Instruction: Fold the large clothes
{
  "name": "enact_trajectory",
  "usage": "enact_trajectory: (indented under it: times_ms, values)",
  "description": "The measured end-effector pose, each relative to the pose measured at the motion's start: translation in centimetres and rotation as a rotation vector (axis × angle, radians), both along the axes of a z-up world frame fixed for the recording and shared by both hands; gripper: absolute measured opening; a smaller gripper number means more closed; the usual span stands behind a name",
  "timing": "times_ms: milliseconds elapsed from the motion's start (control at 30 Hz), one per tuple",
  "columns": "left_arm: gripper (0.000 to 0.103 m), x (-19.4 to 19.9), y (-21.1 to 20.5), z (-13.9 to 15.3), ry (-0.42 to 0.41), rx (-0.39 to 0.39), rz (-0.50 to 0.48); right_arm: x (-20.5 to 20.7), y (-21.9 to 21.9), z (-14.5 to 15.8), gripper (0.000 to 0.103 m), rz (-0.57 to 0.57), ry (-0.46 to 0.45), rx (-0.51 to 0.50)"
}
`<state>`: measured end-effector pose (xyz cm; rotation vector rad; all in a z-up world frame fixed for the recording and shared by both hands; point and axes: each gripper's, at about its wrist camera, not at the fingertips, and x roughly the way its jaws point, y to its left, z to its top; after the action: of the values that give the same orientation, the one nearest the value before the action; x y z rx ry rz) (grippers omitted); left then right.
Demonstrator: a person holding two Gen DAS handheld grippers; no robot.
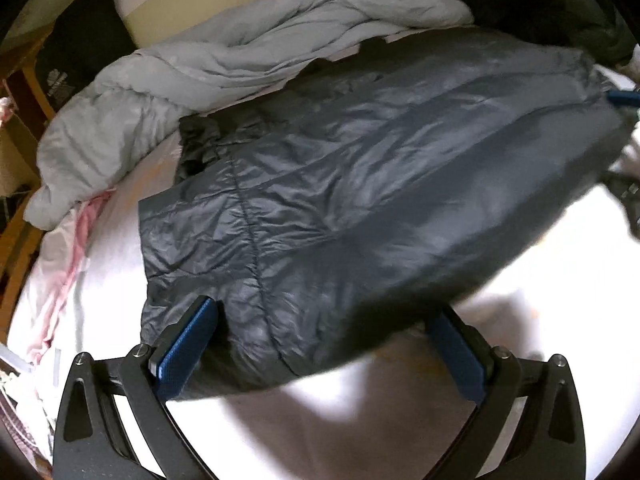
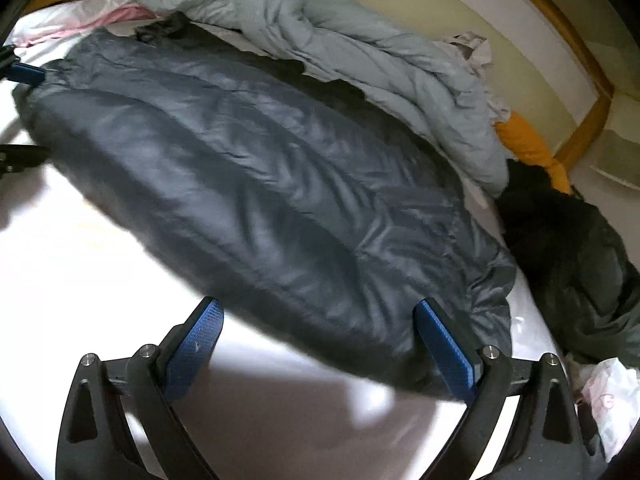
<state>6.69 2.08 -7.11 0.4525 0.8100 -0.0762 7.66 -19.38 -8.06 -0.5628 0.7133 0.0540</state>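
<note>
Two grippers worked opposite ends of a dark grey puffer jacket (image 1: pixel 360 184) spread across a white bed (image 1: pixel 520 280), beside a rumpled pale blue duvet (image 1: pixel 240 52). The left gripper (image 1: pixel 320 344) had its blue-padded fingers spread wide around one edge of the jacket, nothing pinched; the right gripper (image 2: pixel 320 340) likewise stood spread at the other end, straddling the fabric without clamping it. The jacket looked already doubled lengthwise, so the fold seemed midway. The next move would likely call for both claws to close on the near edge and carry it across.
</note>
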Motion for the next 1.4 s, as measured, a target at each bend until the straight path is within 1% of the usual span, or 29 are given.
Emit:
enact_trajectory:
  times_ms: [100,133,167,200,233,267,300,333,400,433,500,567,633,700,767,833,867,900,933,1000,1100,1200,1233,1333,1400]
  values:
    - [0.103,0.9,1.1,-0.2,-0.022,-0.012,0.050,0.9,-1.1,0.0,0.098,-0.032,-0.027,-0.013]
    - [0.101,1.0,1.4,0.0,-0.030,-0.018,0.060,1.2,-1.5,0.0,0.098,-0.042,-0.035,-0.017]
    - [0.098,1.1,1.7,0.0,-0.042,-0.018,0.068,1.3,-1.9,0.1,0.097,-0.052,-0.047,-0.022]
    - [0.087,1.1,1.8,0.1,-0.050,-0.014,0.074,1.3,-2.2,0.1,0.095,-0.059,-0.059,-0.028]
    - [0.072,1.0,1.9,0.1,-0.058,-0.008,0.079,1.3,-2.4,0.0,0.083,-0.060,-0.066,-0.033]
    - [0.062,0.9,1.9,0.2,-0.063,-0.002,0.081,1.3,-2.6,0.0,0.066,-0.063,-0.071,-0.043]
    - [0.041,0.7,1.9,0.2,-0.064,0.007,0.083,1.3,-2.7,-0.1,0.052,-0.077,-0.082,-0.071]
    - [0.031,0.5,1.9,0.4,-0.062,0.009,0.082,1.1,-2.8,-0.2,0.047,-0.079,-0.087,-0.087]
    - [0.025,-0.4,1.9,1.2,-0.072,-0.011,0.071,0.6,-2.9,0.0,0.034,-0.076,-0.082,-0.067]
    - [0.025,-0.9,1.9,1.6,-0.072,-0.017,0.069,0.1,-3.2,0.2,0.033,-0.083,-0.078,-0.043]
    - [0.024,-2.0,2.1,2.3,-0.070,-0.036,0.068,-0.9,-3.5,0.9,0.031,-0.088,-0.063,0.000]
    - [0.024,-3.5,2.4,2.8,-0.058,-0.067,0.072,-2.4,-3.5,1.6,0.031,-0.090,-0.056,0.015]
    - [0.024,-5.2,2.7,3.1,-0.039,-0.101,0.079,-4.4,-3.5,2.2,0.031,-0.087,-0.042,0.045]
    - [0.025,-7.0,3.1,3.1,-0.030,-0.118,0.072,-6.0,-3.6,2.7,0.031,-0.076,-0.020,0.068]
    - [0.028,-8.9,3.5,2.9,-0.028,-0.121,0.059,-8.3,-3.6,3.0,0.032,-0.057,-0.015,0.075]
    - [0.037,-10.0,3.8,2.9,-0.035,-0.122,0.059,-9.6,-3.5,3.2,0.034,-0.049,-0.016,0.071]
    - [0.039,-10.3,4.0,3.1,-0.047,-0.120,0.064,-10.1,-3.4,3.4,0.037,-0.047,-0.022,0.064]
    - [0.046,-10.5,4.1,3.3,-0.059,-0.119,0.071,-10.4,-3.4,3.5,0.043,-0.049,-0.029,0.056]
    - [0.054,-10.6,4.4,3.5,-0.069,-0.127,0.083,-10.6,-3.3,3.8,0.046,-0.053,-0.042,0.046]
    - [0.061,-10.2,5.0,4.3,-0.083,-0.159,0.111,-10.8,-3.5,4.5,0.051,-0.061,-0.072,0.045]
    - [0.067,-9.4,5.7,5.7,-0.104,-0.206,0.126,-10.2,-4.4,6.1,0.060,-0.087,-0.101,0.100]
    - [0.075,-8.1,5.6,7.2,-0.146,-0.172,0.123,-9.0,-5.1,8.0,0.065,-0.091,-0.129,0.136]
    - [0.075,-7.5,5.6,7.9,-0.161,-0.165,0.123,-8.4,-5.2,8.7,0.066,-0.091,-0.144,0.139]
    - [0.078,-4.8,6.0,10.1,-0.186,-0.198,0.130,-7.1,-4.9,10.8,0.070,-0.094,-0.204,0.124]
    - [0.081,-2.6,6.5,11.2,-0.205,-0.218,0.140,-4.9,-5.0,12.5,0.081,-0.103,-0.256,0.114]
